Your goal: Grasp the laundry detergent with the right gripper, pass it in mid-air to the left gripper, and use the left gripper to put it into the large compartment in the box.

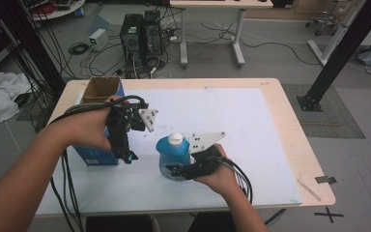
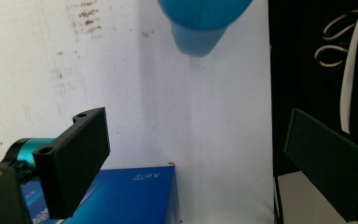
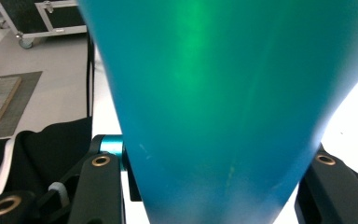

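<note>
Blue plastic bottle [image 1: 173, 157] with a white cap [image 1: 175, 139] stands upright near the middle of the tabletop [image 1: 290, 130], gripped low on its body by the right tongs [image 1: 176, 169]. Its wall looks smooth and thin, so it may slip or dent under hard pressure; the wide lower body seems the safest place to hold, not the cap. The left tongs [image 1: 127, 155] are wide open and hold nothing, above the blue box [image 1: 95, 155] at the left.
</note>
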A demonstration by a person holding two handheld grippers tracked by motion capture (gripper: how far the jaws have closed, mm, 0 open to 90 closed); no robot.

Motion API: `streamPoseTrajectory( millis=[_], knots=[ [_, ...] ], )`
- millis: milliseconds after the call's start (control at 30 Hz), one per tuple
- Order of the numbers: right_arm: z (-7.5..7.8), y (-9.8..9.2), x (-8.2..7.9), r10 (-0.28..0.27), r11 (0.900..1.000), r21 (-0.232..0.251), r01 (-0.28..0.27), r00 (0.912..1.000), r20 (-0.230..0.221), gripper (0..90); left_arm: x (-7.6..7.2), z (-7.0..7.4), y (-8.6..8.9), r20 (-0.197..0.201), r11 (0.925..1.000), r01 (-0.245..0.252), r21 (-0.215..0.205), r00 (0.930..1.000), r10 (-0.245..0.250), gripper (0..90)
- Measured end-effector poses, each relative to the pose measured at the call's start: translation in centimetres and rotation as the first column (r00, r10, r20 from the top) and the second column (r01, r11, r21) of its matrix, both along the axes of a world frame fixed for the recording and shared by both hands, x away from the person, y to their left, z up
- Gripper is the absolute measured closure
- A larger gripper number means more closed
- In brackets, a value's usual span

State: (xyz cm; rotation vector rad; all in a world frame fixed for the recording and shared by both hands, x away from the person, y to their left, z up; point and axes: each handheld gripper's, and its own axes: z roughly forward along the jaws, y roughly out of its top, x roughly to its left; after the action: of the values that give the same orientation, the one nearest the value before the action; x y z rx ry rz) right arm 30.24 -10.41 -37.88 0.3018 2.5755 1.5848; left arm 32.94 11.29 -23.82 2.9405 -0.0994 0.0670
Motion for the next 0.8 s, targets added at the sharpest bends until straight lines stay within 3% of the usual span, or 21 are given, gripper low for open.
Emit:
streamPoseTrajectory(
  millis=[200, 800],
  knots=[
    [0.5, 0.9, 0.0, 0.051, 0.999, -0.007, -0.051, 0.9987, -0.010, 47.0, -0.5, 0.6, -1.2, -0.002, 0.9996, 0.028, 0.004, 0.9996, -0.028, 6.8],
    [0.6, 4.1, 0.2, 0.134, 0.991, -0.015, -0.134, 0.9907, -0.025, 47.1, -1.1, -0.1, -2.9, -0.046, 0.9983, 0.050, 0.031, 0.9977, -0.049, 6.8]
  ],
)
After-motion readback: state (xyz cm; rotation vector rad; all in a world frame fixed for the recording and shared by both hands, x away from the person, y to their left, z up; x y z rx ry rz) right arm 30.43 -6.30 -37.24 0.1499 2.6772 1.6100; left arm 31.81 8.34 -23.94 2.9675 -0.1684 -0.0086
